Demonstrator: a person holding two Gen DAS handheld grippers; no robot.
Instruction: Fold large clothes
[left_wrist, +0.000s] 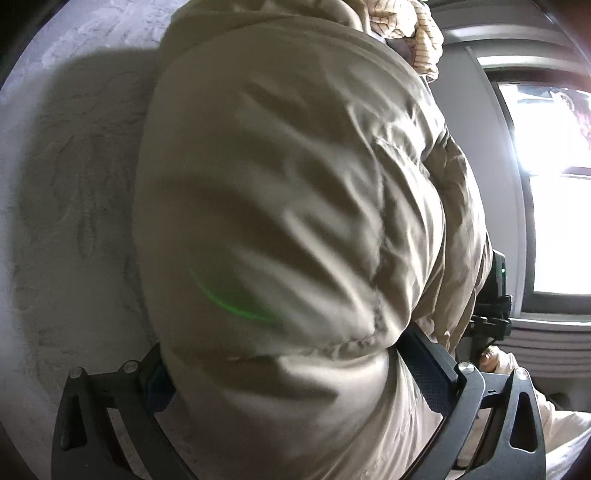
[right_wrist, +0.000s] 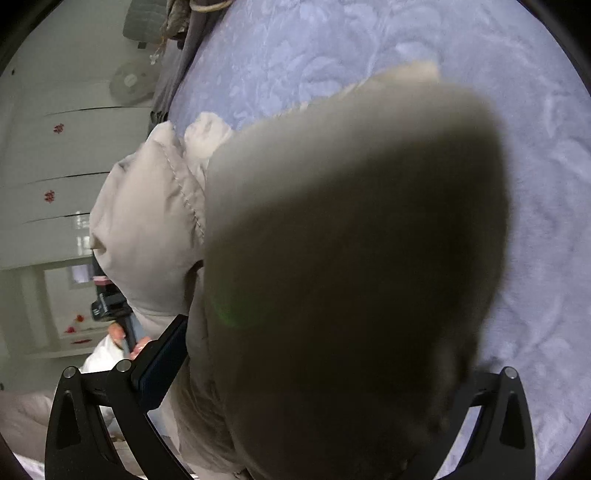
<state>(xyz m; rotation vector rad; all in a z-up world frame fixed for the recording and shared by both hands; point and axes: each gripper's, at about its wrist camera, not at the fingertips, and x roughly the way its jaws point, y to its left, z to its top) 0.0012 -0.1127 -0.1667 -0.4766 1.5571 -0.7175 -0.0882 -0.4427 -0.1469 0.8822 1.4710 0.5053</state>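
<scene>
Both tongs gripping jacket (left_wrist: 280, 206), tips hidden

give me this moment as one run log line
phase: mid-fold | left gripper: shut on beige puffer jacket | right gripper: shut on jacket | surface: lavender bedspread

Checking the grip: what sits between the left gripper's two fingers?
Puffy beige jacket fabric fills the gap between the left gripper fingers, bunched and bulging forward. The left wrist view shows it.

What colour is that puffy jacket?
Beige, a light tan; the jacket shows best in the left wrist view.
</scene>
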